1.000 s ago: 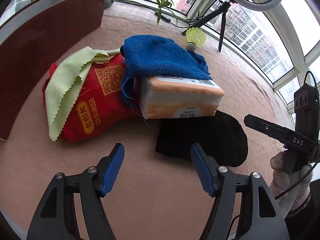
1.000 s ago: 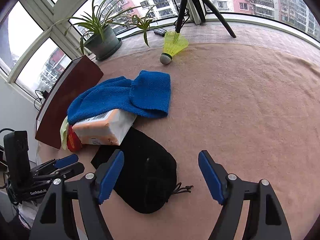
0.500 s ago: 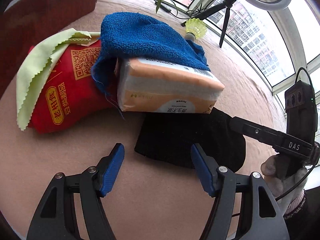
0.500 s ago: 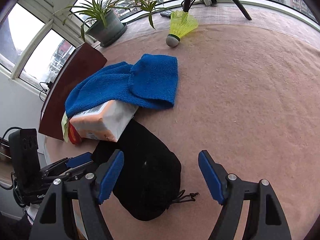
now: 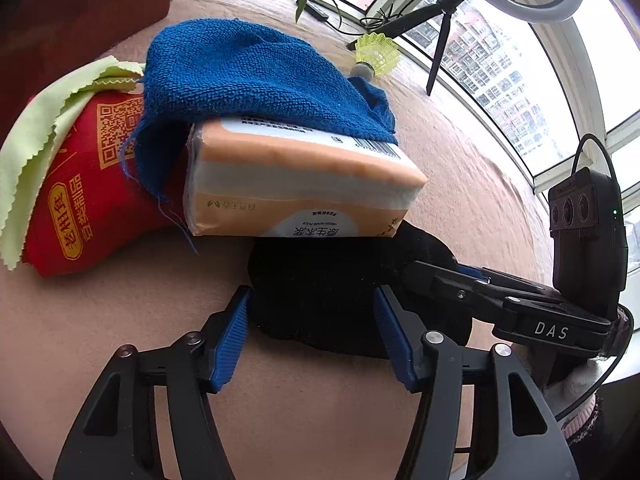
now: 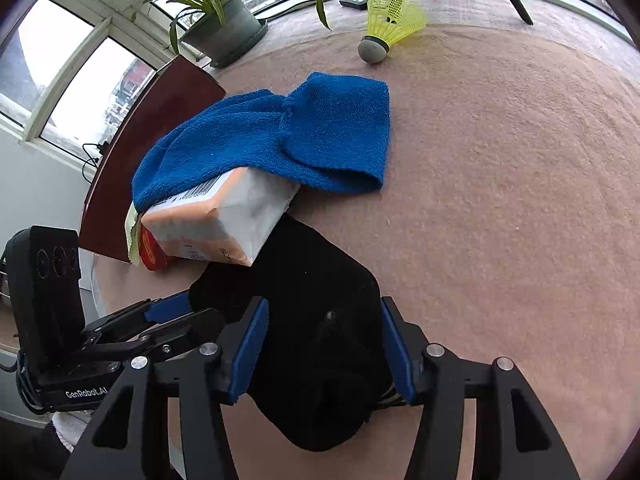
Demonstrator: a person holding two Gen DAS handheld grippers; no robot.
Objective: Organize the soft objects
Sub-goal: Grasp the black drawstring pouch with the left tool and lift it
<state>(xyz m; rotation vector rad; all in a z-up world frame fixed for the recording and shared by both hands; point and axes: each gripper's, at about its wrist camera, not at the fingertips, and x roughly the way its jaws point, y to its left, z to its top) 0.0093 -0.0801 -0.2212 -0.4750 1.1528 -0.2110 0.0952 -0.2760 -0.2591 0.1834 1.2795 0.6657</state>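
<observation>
Black pouch (image 5: 320, 280) lies flat on the desk (image 5: 120, 320), its far edge under the tissue pack (image 5: 296, 184). Blue towel (image 5: 248, 76) is draped over that pack, one end reaching the desk. Red bag (image 5: 88, 192) lies beside the pack under a green cloth (image 5: 36, 132). Yellow shuttlecock (image 6: 390, 20) stands well apart, near the window. Left gripper (image 5: 312, 332) and right gripper (image 6: 324, 348) each straddle the pouch; both pairs of fingers have just been closing, with the fabric between them. Whether the pads already press on it cannot be told.
</observation>
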